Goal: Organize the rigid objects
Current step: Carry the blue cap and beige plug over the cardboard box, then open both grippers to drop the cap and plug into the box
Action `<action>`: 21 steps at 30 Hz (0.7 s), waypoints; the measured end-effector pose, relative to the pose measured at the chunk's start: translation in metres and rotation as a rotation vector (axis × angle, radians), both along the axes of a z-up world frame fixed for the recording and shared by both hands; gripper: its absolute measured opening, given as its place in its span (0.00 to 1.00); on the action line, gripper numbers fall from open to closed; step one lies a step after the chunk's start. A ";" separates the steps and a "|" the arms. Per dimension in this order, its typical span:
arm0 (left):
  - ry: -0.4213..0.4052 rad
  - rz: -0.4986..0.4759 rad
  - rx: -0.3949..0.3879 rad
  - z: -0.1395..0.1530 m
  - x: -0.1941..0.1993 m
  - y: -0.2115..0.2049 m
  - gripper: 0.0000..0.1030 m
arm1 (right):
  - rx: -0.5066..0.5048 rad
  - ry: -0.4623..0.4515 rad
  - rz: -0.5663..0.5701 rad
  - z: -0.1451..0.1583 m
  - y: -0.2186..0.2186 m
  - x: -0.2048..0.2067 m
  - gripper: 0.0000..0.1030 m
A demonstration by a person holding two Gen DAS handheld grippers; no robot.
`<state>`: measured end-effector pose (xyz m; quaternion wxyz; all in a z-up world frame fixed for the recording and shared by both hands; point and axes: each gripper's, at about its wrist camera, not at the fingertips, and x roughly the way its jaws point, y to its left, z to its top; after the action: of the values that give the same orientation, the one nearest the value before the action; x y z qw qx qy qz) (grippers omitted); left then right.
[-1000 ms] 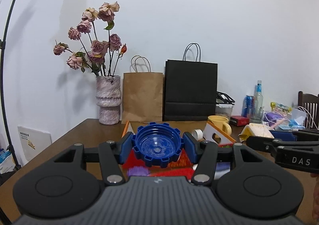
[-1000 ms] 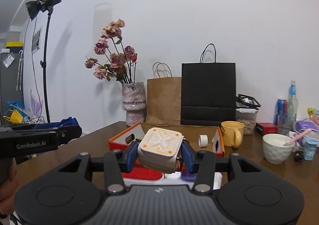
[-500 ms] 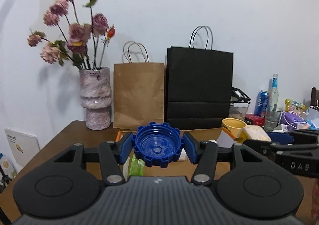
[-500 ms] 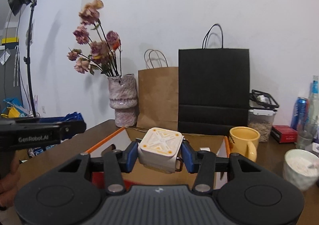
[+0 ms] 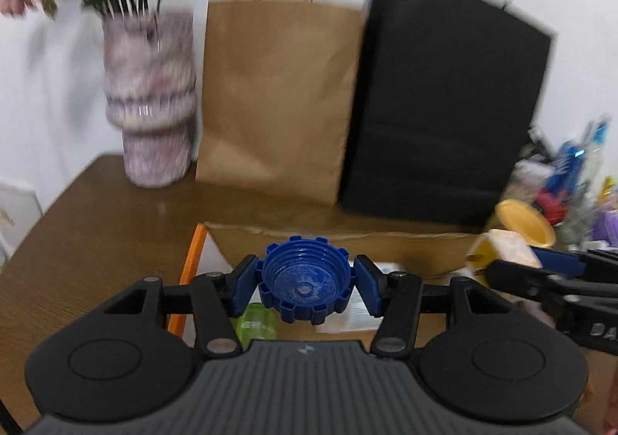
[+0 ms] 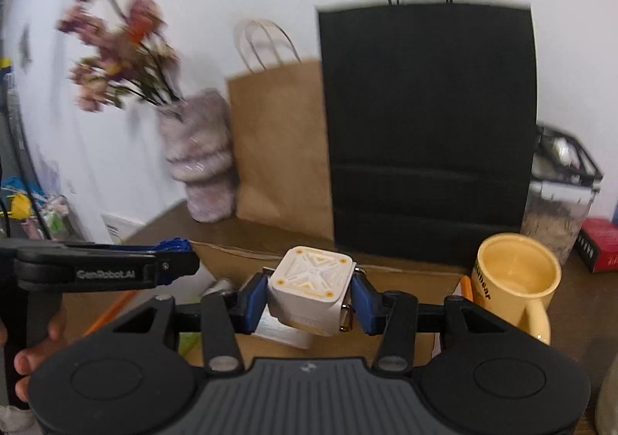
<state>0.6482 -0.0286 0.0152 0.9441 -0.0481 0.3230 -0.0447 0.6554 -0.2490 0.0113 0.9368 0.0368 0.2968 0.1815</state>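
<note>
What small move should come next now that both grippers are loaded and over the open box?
Probably lower the left gripper, which is shut on the ridged blue plastic cap, into the open cardboard box below it and release there. The right gripper grips the white cube-shaped charger beside it, so one hand at a time seems safer.

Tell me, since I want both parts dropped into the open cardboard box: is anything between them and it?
Nothing visible is. The left gripper holds the blue cap and the right gripper holds the white cube, both above the box, whose top is open.
</note>
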 end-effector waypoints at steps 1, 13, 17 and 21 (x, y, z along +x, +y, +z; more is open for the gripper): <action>0.030 0.002 -0.003 -0.006 0.010 0.001 0.53 | 0.002 0.031 -0.005 -0.005 0.000 0.010 0.45; 0.187 -0.013 0.003 -0.039 0.056 0.000 0.66 | -0.100 0.315 -0.017 -0.056 0.014 0.081 0.45; 0.251 -0.026 -0.006 -0.040 0.065 -0.002 0.74 | -0.099 0.339 -0.017 -0.061 0.019 0.086 0.52; 0.273 -0.021 0.027 -0.037 0.062 -0.003 0.83 | -0.154 0.311 -0.035 -0.049 0.024 0.080 0.65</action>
<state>0.7104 -0.0321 -0.0214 0.8914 -0.0376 0.4497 -0.0434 0.7357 -0.2251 -0.0379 0.8825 -0.0022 0.4507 0.1341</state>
